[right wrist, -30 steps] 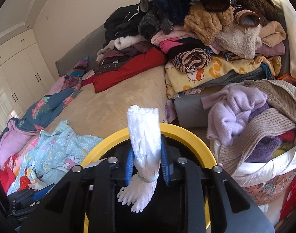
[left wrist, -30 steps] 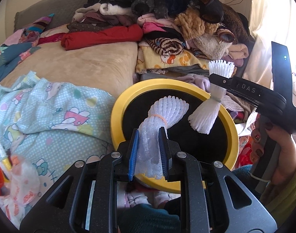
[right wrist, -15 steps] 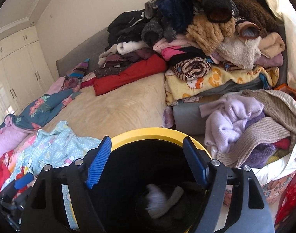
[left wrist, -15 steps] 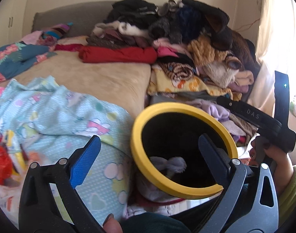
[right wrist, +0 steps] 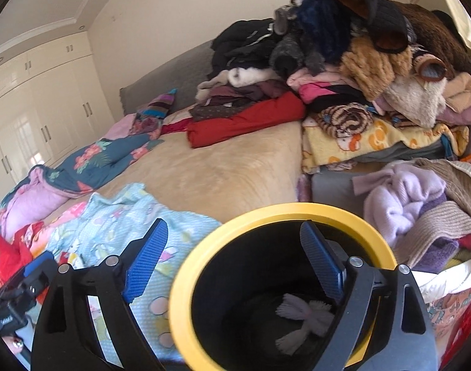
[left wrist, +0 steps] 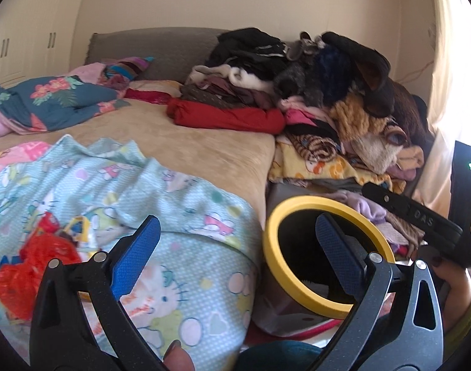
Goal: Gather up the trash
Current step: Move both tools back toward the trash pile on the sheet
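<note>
Down inside the yellow-rimmed black bin [right wrist: 186, 281], only the right wrist view gets a look at the bottom: two white foam-net sleeves [right wrist: 303, 312] lie there, frilly and mesh-like, flared at the ends and pinched in the middle, sort of crossed over each other with their long axes slanting across the floor of the bin. Left wrist view just sees the round rim from the side [left wrist: 274, 241] with a dark inside, but it does show the crinkly red plastic wrapper [left wrist: 34, 262] on the soft Hello Kitty blanket [left wrist: 186, 204], plus the other tool. Left hand-held gripper [left wrist: 234, 256] is spread wide, nothing in it; right hand-held gripper [right wrist: 234, 259] also wide and empty, one blue ribbed pad over the bin's mouth. Fuzzy clothes pile [right wrist: 359, 61] sits behind on the bed [right wrist: 223, 173].
</note>
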{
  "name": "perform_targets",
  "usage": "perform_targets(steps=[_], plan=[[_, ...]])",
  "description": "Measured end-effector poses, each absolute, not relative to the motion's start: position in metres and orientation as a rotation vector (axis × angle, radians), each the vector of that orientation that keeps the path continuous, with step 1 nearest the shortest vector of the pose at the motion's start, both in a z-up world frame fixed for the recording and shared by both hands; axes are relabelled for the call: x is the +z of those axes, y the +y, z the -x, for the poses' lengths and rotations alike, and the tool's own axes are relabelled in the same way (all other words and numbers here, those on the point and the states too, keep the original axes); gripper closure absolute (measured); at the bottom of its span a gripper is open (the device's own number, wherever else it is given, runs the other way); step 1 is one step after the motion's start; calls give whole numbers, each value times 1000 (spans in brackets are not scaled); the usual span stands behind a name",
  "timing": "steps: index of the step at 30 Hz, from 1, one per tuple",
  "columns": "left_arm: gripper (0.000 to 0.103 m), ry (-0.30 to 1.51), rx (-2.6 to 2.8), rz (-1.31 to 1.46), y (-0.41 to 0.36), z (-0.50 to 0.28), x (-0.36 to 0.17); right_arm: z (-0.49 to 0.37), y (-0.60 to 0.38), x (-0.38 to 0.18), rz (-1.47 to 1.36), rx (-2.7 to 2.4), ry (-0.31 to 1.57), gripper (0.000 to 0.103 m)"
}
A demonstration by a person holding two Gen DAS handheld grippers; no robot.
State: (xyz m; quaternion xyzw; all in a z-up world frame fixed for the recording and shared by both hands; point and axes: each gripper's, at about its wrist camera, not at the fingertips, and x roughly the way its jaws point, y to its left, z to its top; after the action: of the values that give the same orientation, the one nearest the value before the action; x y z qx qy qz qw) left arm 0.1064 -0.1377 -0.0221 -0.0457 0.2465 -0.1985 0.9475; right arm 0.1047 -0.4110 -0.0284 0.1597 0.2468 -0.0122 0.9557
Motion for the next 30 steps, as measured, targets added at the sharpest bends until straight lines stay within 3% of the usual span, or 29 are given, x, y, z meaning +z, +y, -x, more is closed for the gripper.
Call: perform_targets(steps=[30], plan=[[10,425,-192,177,-29,-100,-3,-111,-257,-18,-186,271,564,10]])
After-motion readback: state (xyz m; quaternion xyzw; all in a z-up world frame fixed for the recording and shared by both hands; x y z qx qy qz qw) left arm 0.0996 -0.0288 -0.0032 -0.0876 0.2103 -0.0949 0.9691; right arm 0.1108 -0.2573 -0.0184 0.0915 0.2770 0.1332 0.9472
